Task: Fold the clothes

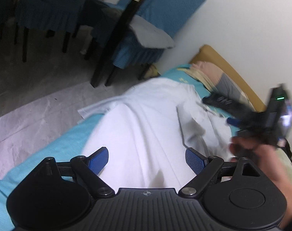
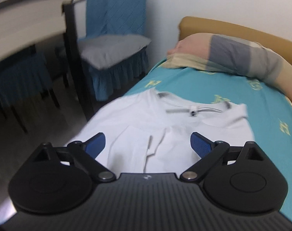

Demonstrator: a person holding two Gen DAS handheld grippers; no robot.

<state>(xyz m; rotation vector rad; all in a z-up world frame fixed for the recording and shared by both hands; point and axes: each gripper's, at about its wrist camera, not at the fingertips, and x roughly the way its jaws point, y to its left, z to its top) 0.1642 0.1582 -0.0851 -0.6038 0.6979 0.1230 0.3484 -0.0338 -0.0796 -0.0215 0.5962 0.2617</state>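
Shirt (image 2: 165, 127): white, thin and limp; it lies on the bed, collar toward the pillow, with loose folds and a flap doubled over its lower middle. Its left edge sits near the side of the bed.
Bed (image 2: 232, 88): teal sheet with pale yellow prints, smooth and slightly soft; tan headboard against a white wall.
Pillow (image 2: 232, 55): plump, in pink, grey and beige blocks, well apart from the collar.
Chair (image 2: 115, 57): blue quilted cover with a frilled skirt and a grey cushion, just beside the bed.
Left gripper (image 1: 146, 159): jaws spread wide over the white cloth, nothing between the blue ribbed pads (image 1: 98, 158); whether they touch the cloth cannot be told.
Right gripper (image 2: 147, 144): jaws likewise spread, pinching nothing, hanging over the doubled flap; the left view shows it blurred, held in a hand (image 1: 261, 157).
Drawstring (image 2: 193, 110): thin cord with a small toggle at the collar.
Risk, slide: the slack cloth could slip toward the bed's edge if pulled from one side only.
Risk, grip: pads may catch a single layer of the flap, so the fold would open crooked.
Risk, snag: the cord might hook on a finger.
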